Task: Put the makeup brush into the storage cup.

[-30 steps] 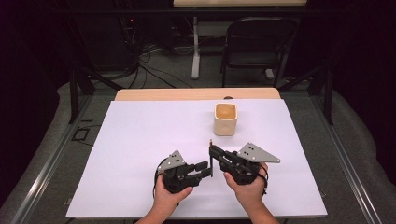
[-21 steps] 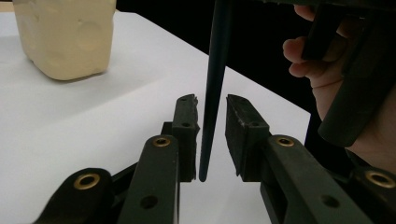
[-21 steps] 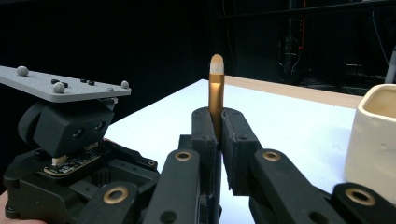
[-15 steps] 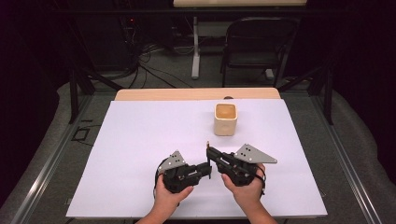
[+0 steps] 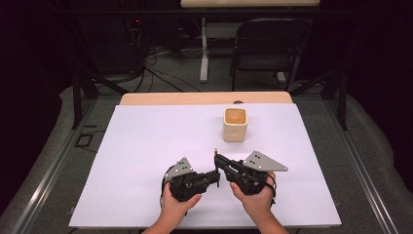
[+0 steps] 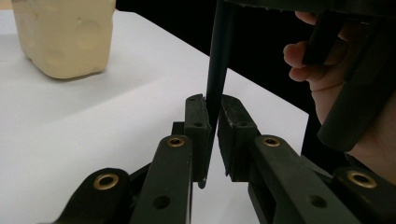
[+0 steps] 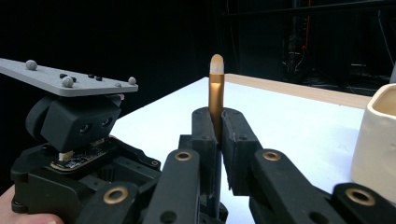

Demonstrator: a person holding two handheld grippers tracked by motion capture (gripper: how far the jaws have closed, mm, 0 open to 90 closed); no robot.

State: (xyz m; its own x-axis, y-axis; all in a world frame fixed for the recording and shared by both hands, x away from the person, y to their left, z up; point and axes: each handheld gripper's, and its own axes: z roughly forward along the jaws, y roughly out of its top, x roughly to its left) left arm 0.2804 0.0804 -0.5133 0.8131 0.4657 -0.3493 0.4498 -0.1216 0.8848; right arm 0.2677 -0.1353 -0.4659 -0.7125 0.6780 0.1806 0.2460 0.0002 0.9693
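Currently on my desk (image 5: 146, 146), which wears a white cover, I count the following.

Item one: a thin pen-like stick, dark along its shaft (image 6: 218, 60) and gold toward a pale rounded tip (image 7: 215, 88). It sits near the front edge of the desk, between my two hands, well short of the cup.

Item two: my right tongs (image 7: 215, 135), pressed shut on the gold end of the stick, which stands up between the pads with its tip above them. In the high view the right tongs (image 5: 217, 161) point left and slightly away from me, a grey three-cornered plate on top.

Item three: my left tongs (image 6: 212, 126), which have just been closing and now sit narrow around the dark shaft, pads against it on both sides. In the high view the left tongs (image 5: 215, 176) point right, meeting the right pair just beside them.

Item four: a cream square cup (image 5: 235, 124), open on top, standing upright farther back on the desk and slightly to the right of both tools, apart from them.

Item five: a black chair (image 5: 268, 48) and loose cables on the floor beyond the desk.
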